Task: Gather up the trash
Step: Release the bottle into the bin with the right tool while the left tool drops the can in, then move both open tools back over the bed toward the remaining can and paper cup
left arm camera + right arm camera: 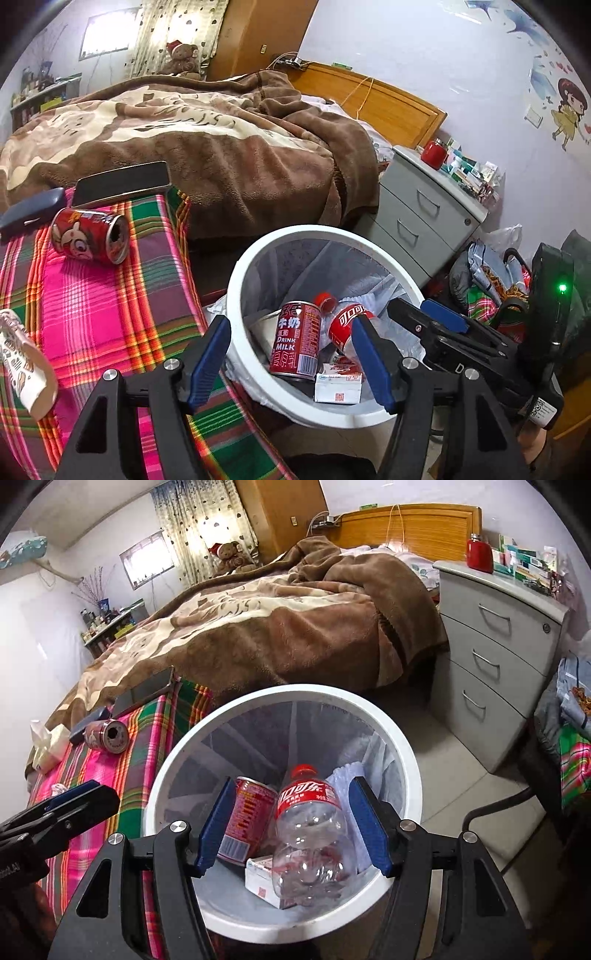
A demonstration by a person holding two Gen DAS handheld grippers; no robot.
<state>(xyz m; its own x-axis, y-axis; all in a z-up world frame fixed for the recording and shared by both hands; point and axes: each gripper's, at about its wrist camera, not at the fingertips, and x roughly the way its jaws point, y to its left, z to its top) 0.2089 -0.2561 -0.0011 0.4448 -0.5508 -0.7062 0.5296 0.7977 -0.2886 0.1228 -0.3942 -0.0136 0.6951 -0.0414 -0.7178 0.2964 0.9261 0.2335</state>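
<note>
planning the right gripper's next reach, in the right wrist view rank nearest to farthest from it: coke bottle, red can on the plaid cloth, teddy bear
1. coke bottle: in the white bin, right below the right gripper.
2. red can: lying on its side on the plaid cloth, left.
3. teddy bear: far side of the bed, by the curtain.

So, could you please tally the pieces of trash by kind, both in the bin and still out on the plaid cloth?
Cans: 2, the milk can in the white bin and the crushed can on the plaid cloth
Plastic bottles: 1, the cola bottle in the bin
Small cartons: 1, the white carton in the bin
Paper cups: 1, the paper cup on the cloth
Total: 5
</note>
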